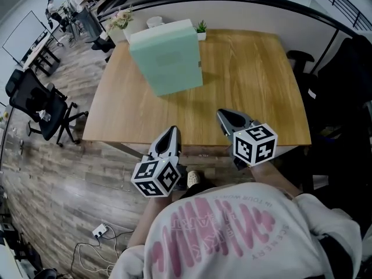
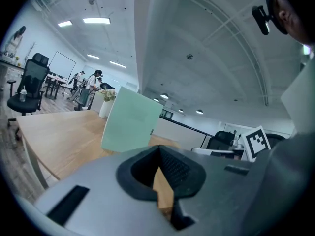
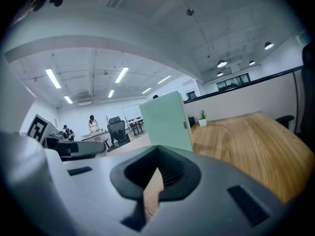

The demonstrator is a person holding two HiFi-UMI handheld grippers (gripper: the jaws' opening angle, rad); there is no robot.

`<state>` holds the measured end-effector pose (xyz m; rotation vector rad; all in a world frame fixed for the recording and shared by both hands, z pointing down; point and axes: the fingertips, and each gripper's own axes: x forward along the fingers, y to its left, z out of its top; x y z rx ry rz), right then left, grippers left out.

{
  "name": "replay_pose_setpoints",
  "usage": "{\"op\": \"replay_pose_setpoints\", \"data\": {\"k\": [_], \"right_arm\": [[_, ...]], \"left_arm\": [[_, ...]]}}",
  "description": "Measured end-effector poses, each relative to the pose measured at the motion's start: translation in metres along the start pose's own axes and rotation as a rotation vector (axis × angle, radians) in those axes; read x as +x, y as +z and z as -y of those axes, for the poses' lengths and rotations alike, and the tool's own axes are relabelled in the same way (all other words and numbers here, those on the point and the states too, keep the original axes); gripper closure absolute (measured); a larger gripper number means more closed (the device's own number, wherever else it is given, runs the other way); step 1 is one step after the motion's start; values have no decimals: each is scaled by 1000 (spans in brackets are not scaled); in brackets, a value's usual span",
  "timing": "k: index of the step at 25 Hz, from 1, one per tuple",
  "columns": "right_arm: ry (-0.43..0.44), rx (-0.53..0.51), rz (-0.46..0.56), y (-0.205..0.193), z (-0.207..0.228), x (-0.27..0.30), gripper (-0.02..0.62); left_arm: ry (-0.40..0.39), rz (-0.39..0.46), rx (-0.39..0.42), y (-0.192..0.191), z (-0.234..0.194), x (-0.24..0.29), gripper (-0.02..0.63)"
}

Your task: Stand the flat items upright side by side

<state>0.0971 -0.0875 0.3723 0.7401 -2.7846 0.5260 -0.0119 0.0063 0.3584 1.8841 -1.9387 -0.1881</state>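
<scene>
A mint-green flat case (image 1: 167, 57) stands upright on the far left part of the wooden table (image 1: 250, 80), with a small dark clasp on its right side. It also shows in the left gripper view as the green case (image 2: 130, 119) and in the right gripper view as the green case (image 3: 170, 122), ahead of both pairs of jaws and well apart from them. My left gripper (image 1: 172, 131) hangs over the table's near edge, shut and holding nothing. My right gripper (image 1: 224, 116) is just over the near edge too, shut and holding nothing. In their own views, the left gripper (image 2: 160, 154) and right gripper (image 3: 157, 163) show closed jaws.
A small potted plant (image 1: 201, 27), a white cup (image 1: 154, 21) and a vase of flowers (image 1: 120, 21) stand along the table's far edge. A black office chair (image 1: 40, 106) is on the floor at left, and another chair (image 1: 299, 60) at right. A low partition wall curves behind the table.
</scene>
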Motion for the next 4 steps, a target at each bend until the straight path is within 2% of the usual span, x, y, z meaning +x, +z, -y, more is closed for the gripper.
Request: {"op": "replay_pose_setpoints", "data": {"k": [4], "right_arm": [[8, -21, -1, -5, -7, -17, 600]], "left_arm": [[9, 14, -28, -3, 9, -13, 603]]}}
